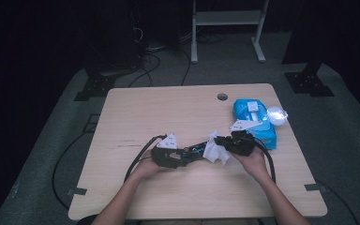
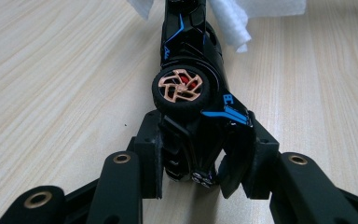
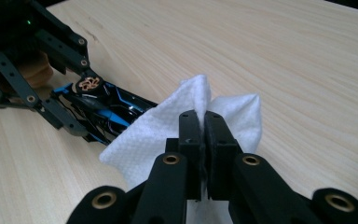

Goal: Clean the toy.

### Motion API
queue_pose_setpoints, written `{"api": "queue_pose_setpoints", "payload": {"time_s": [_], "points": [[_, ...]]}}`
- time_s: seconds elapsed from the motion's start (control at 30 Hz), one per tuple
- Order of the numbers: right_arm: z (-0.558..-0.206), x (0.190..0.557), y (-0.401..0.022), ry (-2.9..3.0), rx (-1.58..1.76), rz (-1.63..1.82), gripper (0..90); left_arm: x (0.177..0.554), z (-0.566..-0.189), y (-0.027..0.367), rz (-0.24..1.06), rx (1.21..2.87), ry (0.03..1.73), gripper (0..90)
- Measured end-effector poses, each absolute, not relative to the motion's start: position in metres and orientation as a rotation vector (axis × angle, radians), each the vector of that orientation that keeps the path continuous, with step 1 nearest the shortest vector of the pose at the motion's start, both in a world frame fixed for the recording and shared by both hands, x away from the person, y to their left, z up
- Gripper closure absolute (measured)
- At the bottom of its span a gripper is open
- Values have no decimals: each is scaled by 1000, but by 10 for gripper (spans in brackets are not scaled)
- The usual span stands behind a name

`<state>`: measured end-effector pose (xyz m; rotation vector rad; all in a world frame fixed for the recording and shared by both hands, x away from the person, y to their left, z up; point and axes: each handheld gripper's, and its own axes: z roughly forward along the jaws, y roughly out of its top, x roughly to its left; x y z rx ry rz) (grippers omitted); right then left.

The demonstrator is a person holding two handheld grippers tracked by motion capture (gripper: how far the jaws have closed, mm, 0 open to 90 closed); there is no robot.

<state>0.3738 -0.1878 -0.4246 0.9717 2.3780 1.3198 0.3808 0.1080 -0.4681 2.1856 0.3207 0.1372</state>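
Note:
A black toy car with blue stripes and a copper-spoked wheel (image 2: 186, 70) lies on its side, gripped at one end by my left gripper (image 2: 191, 156), which is shut on it. In the high view the left gripper (image 1: 180, 157) holds the toy car (image 1: 196, 150) just above the table, left of centre. My right gripper (image 3: 203, 123) is shut on a white wipe (image 3: 154, 135), whose edge rests against the far end of the car (image 3: 107, 109). The high view shows the right gripper (image 1: 221, 142) and the wipe (image 1: 214, 151) pressed to the car's right end.
A blue pack of wipes (image 1: 255, 119) lies at the table's right, with a crumpled clear wrapper (image 1: 276, 115) beside it. A round cable hole (image 1: 222, 97) sits near the table's far edge (image 1: 187, 87). Cables trail from both grippers toward the front.

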Motion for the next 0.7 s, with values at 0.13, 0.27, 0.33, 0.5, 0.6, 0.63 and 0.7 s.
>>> {"api": "queue_pose_setpoints", "payload": {"time_s": [0.13,0.27,0.33,0.5,0.6,0.63,0.7], "points": [[-430,377,-193,2385,988,1265,860,381,-468,108,140,2189,318,580],[-435,379,-205,2382,1046,1253,859,381,-468,108,137,2185,319,580],[-432,378,-204,2375,1032,1267,859,381,-469,107,139,2183,320,580],[-422,375,-183,2383,953,1330,860,381,-468,106,136,2183,328,580],[-423,376,-169,2415,928,1333,860,381,-469,106,132,2180,329,581],[-423,376,-163,2424,918,1333,860,381,-469,106,135,2181,327,580],[-425,376,-152,2434,895,1352,860,381,-468,106,138,2185,324,580]]}}
